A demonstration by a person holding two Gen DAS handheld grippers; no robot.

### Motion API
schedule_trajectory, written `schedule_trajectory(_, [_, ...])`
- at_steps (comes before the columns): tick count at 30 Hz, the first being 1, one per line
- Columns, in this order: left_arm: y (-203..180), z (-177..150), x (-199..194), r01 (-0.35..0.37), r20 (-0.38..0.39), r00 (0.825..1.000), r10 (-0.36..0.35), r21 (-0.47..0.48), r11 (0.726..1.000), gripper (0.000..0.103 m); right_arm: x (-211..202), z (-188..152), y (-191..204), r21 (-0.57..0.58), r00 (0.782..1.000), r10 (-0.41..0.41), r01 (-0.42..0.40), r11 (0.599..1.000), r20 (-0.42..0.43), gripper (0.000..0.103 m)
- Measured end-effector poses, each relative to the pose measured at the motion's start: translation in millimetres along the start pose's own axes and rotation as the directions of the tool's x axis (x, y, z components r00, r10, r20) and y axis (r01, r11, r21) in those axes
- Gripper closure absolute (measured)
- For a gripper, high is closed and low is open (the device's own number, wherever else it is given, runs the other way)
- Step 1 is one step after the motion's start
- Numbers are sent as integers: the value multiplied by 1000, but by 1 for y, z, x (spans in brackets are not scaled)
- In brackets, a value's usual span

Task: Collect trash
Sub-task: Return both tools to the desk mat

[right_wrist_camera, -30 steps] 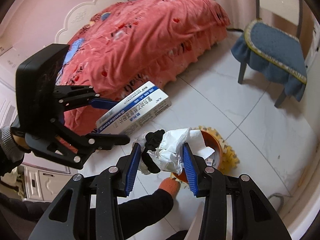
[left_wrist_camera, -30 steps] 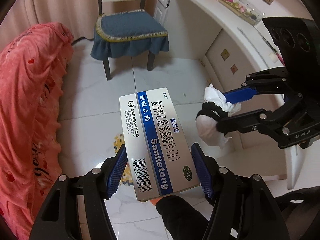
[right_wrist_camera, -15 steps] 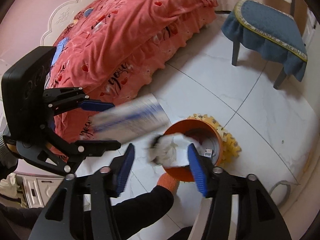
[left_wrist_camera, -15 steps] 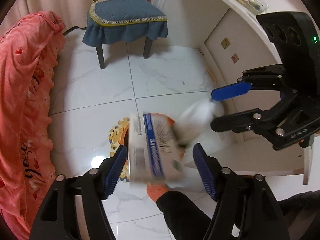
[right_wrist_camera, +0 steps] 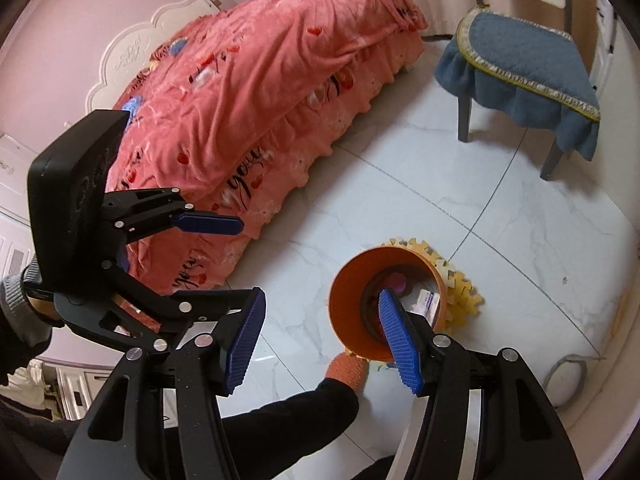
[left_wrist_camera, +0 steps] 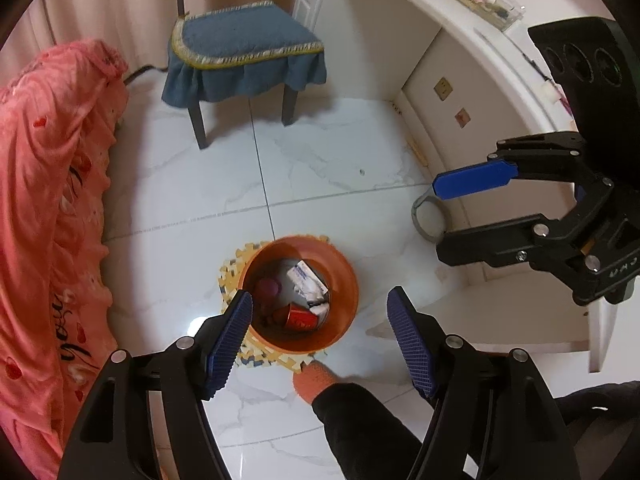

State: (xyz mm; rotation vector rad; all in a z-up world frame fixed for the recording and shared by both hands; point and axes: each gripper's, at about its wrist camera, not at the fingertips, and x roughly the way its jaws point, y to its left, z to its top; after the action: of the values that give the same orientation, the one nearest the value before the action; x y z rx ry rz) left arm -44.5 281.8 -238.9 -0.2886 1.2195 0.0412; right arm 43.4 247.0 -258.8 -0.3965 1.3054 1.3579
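Left wrist view: left gripper (left_wrist_camera: pixel 320 330) spread wide, holding nothing, above orange bin (left_wrist_camera: pixel 344 272) on yellow foam mat (left_wrist_camera: pixel 230 270); inside, white box (left_wrist_camera: pixel 306 276) and red can (left_wrist_camera: pixel 298 318); right gripper (left_wrist_camera: pixel 452 212) wide apart at right, near white desk (left_wrist_camera: pixel 404 24)

Right wrist view: right gripper (right_wrist_camera: pixel 322 336) wide, holding nothing, over bin (right_wrist_camera: pixel 346 308); left gripper (right_wrist_camera: pixel 224 256) gaping beside pink bed cover (right_wrist_camera: pixel 256 92); blue chair (right_wrist_camera: pixel 520 60) behind

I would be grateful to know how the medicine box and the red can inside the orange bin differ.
The medicine box is a white, blue-printed carton with flat faces; the red can is a round cylinder. The box lies toward the far side of the orange bin, the can nearer the camera. Both lie tipped among other trash at the bottom.
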Motion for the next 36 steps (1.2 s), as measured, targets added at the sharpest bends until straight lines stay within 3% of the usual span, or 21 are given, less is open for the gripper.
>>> schedule_trajectory(3, [-13, 5, -16, -10, 29, 1000, 10, 16, 1000, 22, -26, -2, 8, -1, 999, 2, -2, 1000, 33, 40])
schedule_trajectory(9, [-42, 12, -46, -27, 76, 997, 23, 54, 998, 22, -81, -15, 22, -16, 995, 4, -3, 1000, 96, 40])
schedule_trajectory(12, [-57, 15, -59, -39, 92, 995, 32, 76, 996, 12, -109, -26, 27, -13, 992, 1, 0, 1000, 127, 38])
schedule_trajectory(17, [-89, 17, -78, -47, 115, 993, 30, 141, 989, 12, -162, -55, 34, -9, 983, -19, 21, 1000, 182, 35])
schedule_trajectory(21, [-120, 18, -91, -42, 142, 990, 13, 202, 978, 6, -199, -82, 34, 9, 973, -56, 56, 998, 222, 35])
schedule_trajectory(25, [-152, 22, -97, -22, 155, 988, -19, 259, 966, 6, -241, -114, 27, 65, 955, -104, 90, 994, 276, 35])
schedule_trajectory(31, [-202, 25, -99, 11, 158, 984, -77, 381, 924, 6, -290, -160, 7, 161, 922, -192, 144, 976, 336, 35])
schedule_trajectory(36, [-249, 25, -95, 48, 131, 983, -129, 495, 868, 6, -330, -205, -14, 260, 881, -279, 187, 947, 382, 32])
